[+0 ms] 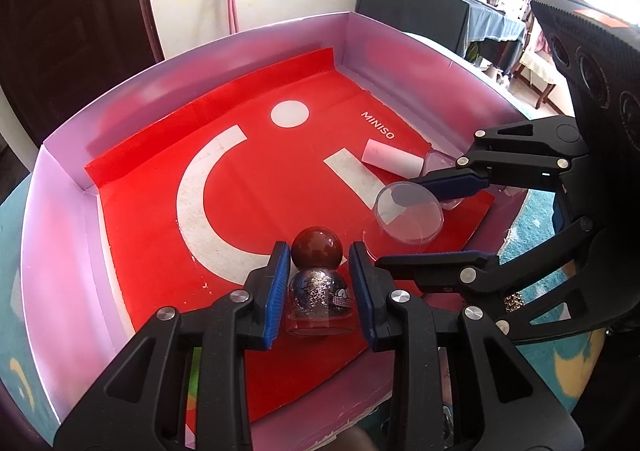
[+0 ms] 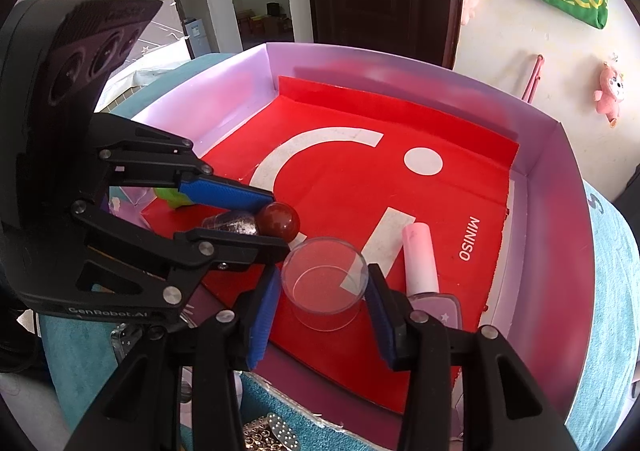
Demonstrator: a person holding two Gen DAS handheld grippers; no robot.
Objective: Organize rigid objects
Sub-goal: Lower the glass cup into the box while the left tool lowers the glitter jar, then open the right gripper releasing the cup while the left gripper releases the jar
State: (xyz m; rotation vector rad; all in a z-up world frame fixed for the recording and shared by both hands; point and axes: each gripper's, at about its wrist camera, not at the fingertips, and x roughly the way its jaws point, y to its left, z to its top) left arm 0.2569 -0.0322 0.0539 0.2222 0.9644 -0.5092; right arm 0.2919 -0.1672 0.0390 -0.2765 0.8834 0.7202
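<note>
A small glass bottle [image 1: 318,293] with silver glitter inside and a round brown-red ball cap [image 1: 316,247] lies on the red mat near the front. My left gripper [image 1: 320,271] is shut on it, a blue pad on each side. The right wrist view shows the same bottle [image 2: 232,223] in the left gripper [image 2: 279,223]. Just right of it a clear plastic cup [image 2: 324,283] stands on the mat. My right gripper [image 2: 324,299] is shut on the cup, pads against both sides. From the left wrist, the right gripper [image 1: 404,223] straddles the cup [image 1: 406,213].
Everything sits in a shallow lilac box [image 2: 552,211] lined with a red Miniso mat [image 1: 248,187]. A pink-capped bottle [image 2: 420,259] with a clear square base lies right of the cup. A green item [image 2: 172,197] lies behind the left gripper. The box rests on a teal cloth [image 2: 608,291].
</note>
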